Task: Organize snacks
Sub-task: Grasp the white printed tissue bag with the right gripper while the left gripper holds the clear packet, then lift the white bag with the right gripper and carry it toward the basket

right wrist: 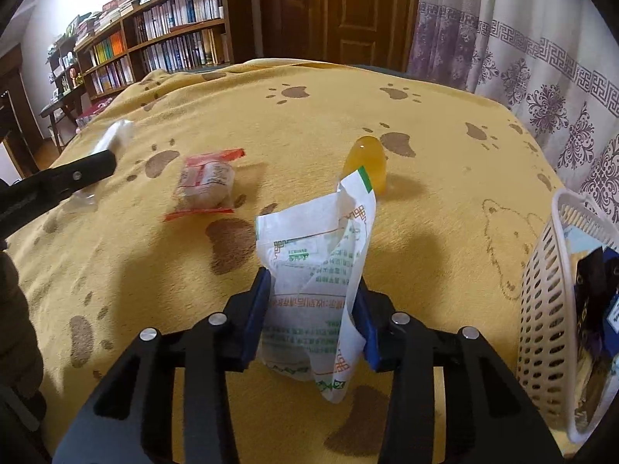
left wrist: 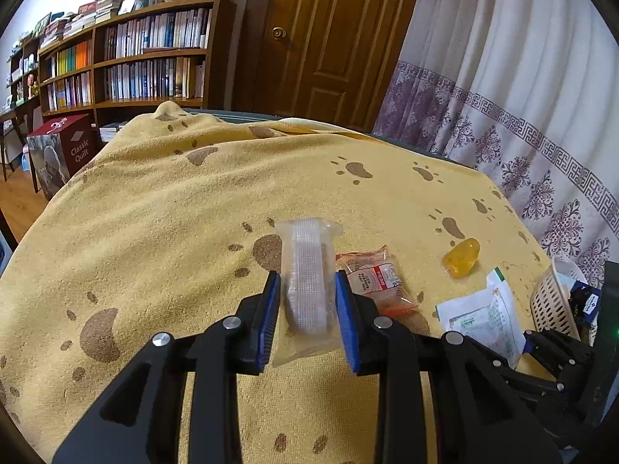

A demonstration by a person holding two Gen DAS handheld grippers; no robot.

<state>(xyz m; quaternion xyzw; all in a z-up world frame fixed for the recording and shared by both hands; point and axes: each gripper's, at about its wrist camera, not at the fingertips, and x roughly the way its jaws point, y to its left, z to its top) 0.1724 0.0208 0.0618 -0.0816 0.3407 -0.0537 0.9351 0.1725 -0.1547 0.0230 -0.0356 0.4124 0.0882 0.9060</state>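
The right gripper [right wrist: 313, 321] had its blue pads pressed in on a crumpled white packet [right wrist: 321, 270], whose long axis ran up the frame away from the camera, its green-edged tip reaching toward an amber jelly piece [right wrist: 367, 162]. The white perforated basket [right wrist: 541, 301] stood at the right edge of that frame, just beside this gripper, so the right hand was by my reckoning the nearer one for the drop. In the left view, the left gripper [left wrist: 307, 309] was clamped on a clear plastic pack [left wrist: 309, 282], lengthwise between its pads, on the yellow paw-print blanket [left wrist: 174, 212]. A red-edged wrapped snack [left wrist: 371, 278] lay just beside it.
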